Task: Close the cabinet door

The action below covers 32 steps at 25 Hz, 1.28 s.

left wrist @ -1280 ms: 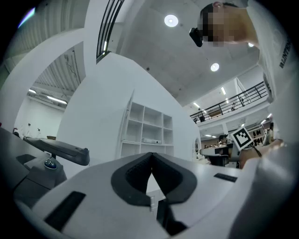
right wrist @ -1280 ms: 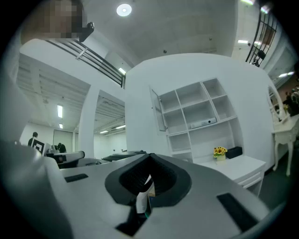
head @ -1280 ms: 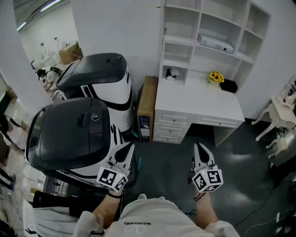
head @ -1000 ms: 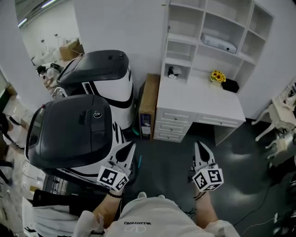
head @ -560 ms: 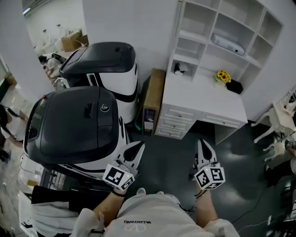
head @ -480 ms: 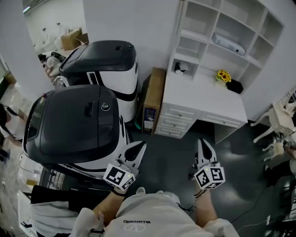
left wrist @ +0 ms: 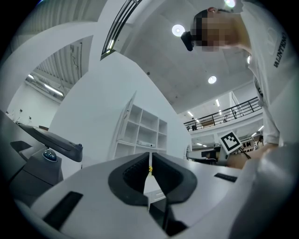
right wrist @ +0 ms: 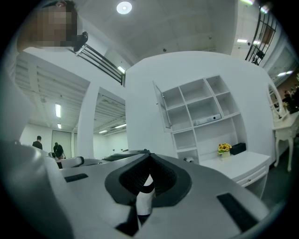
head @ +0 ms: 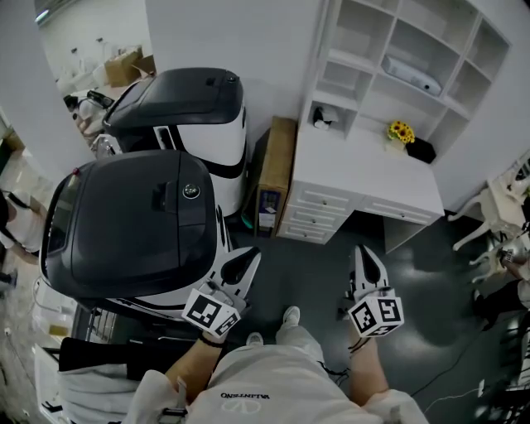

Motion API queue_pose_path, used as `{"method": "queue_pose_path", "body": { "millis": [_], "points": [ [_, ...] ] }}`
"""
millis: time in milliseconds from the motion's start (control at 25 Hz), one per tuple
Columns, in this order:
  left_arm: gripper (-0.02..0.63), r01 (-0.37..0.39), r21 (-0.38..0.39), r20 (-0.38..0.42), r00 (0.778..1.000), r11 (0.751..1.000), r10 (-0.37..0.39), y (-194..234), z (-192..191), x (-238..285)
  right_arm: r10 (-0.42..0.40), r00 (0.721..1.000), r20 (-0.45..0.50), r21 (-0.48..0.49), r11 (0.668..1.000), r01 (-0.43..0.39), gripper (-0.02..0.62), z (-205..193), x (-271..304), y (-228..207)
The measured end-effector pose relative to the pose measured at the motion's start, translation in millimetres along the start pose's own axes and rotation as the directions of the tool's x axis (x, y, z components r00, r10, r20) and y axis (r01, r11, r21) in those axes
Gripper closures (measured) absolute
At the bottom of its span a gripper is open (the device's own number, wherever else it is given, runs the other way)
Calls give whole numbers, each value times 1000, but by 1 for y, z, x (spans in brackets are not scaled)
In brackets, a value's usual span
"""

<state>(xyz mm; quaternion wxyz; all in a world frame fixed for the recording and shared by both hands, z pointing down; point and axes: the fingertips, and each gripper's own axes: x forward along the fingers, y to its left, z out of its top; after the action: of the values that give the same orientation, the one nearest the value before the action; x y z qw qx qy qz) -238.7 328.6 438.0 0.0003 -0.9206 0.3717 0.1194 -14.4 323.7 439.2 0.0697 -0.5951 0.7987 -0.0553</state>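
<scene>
- Left gripper (head: 249, 255): jaws pressed together, nothing between.
- Right gripper (head: 361, 253): jaws also clenched, empty.
- Both held low, side by side ahead of person. Likely reason: door needs push, not grasp, so closed jaws serve as blunt pusher.
- Cabinet door (right wrist: 160, 108): swung open at upper left compartment of white shelf unit (head: 389, 58), above desk (head: 364, 178).
- Door well apart from both grippers, ahead and higher; dark floor (head: 315, 273) between.

I get bright, even light from ceiling lamps (right wrist: 124, 7); both gripper views warp toward dark, rounded edges.
</scene>
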Motion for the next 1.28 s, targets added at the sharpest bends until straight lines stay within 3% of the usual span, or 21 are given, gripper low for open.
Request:
{"method": "queue_pose_path", "body": {
  "millis": [120,280,640,1280],
  "points": [
    [581,-7,8,6,1000,1000,7,7,1,6,-2,1000,-3,7,1000,2,586,-3,5,-4],
    [481,-30,26,3,1000,999,30,16,1,18,1,1000,-8,12,1000,-1,586,-7,15,-13],
    [377,-68,63,-7,998,996,68,39,-8,71,28,1000,2,28,999,-28,586,-3,64,-50],
    [354,-159,88,-16,987,983,161,88,-27,222,133,991,-6,71,989,-132,586,10,193,-164]
  ]
}}
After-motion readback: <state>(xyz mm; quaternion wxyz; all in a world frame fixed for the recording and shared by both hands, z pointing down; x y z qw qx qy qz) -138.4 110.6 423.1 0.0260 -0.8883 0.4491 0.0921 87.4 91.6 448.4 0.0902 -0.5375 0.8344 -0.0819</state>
